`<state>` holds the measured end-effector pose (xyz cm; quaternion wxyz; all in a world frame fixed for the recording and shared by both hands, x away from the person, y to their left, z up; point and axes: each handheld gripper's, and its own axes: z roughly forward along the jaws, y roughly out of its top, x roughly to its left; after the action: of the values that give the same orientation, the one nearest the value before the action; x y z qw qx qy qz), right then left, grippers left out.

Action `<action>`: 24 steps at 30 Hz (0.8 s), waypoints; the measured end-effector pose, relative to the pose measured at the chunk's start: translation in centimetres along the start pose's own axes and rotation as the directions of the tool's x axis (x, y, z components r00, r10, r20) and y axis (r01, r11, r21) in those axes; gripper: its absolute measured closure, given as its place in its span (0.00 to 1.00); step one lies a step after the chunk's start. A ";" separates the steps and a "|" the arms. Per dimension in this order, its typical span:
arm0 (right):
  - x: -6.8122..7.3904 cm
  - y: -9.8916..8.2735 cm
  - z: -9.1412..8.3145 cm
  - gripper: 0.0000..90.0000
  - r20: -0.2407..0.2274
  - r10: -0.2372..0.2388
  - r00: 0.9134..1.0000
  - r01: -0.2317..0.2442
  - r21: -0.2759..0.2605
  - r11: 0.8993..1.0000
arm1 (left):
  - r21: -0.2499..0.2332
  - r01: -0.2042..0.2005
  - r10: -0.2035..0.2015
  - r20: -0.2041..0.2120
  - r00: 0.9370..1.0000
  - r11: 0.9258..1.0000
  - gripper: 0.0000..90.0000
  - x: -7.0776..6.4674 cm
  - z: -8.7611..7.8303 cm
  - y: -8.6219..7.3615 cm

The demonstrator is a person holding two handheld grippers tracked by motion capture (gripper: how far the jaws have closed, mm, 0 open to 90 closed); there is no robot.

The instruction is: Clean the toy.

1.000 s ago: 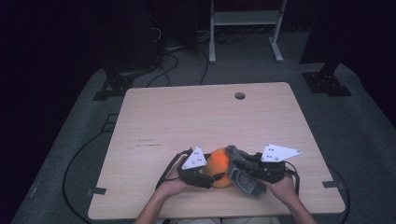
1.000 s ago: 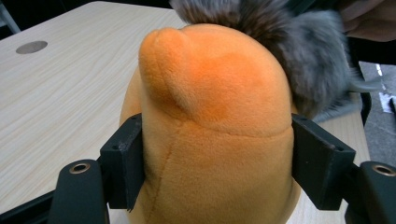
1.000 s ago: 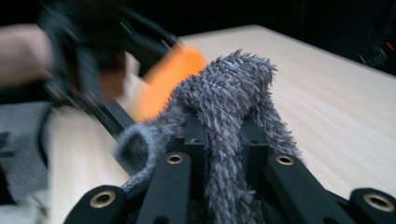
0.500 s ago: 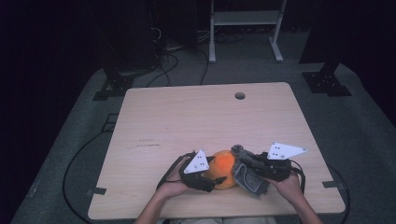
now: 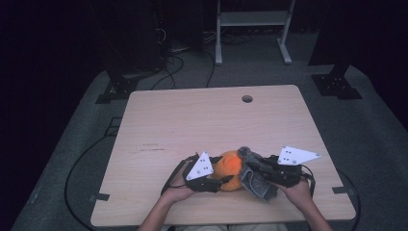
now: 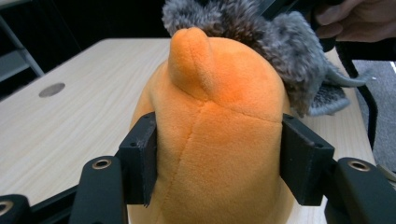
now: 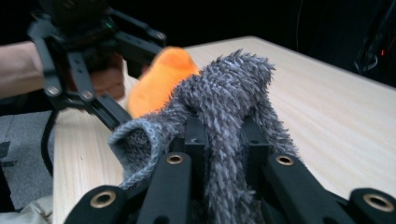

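Orange plush toy (image 6: 215, 140): my left tongs (image 6: 217, 158) have just closed onto it; right tongs (image 7: 224, 140) clench the grey fuzzy sock (image 7: 229, 93), ready for dressing it.

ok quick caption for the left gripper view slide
Left gripper shut on an orange plush toy, grey fuzzy sock draped behind it.

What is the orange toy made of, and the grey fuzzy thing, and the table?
The orange toy looks like soft plush: short smooth pile with stitched seams. The grey fuzzy thing seems to be shaggy knitted fabric, maybe a sock, with long fibres and a ribbed cuff. The table looks like pale wood or wood-look laminate, matte, with fine grain lines.
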<state>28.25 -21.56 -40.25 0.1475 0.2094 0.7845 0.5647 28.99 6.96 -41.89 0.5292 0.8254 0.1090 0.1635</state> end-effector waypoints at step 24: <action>-0.6 -1.4 0.8 0.85 -0.003 0.016 1.000 -0.016 0.079 0.997 | 0.015 0.118 -0.118 0.029 0.993 0.993 0.35 0.9 0.4 -1.9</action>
<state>28.93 -21.52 -41.83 0.1331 0.2202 0.8048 0.5348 29.98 7.74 -43.65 0.5339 0.8235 0.1507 0.1188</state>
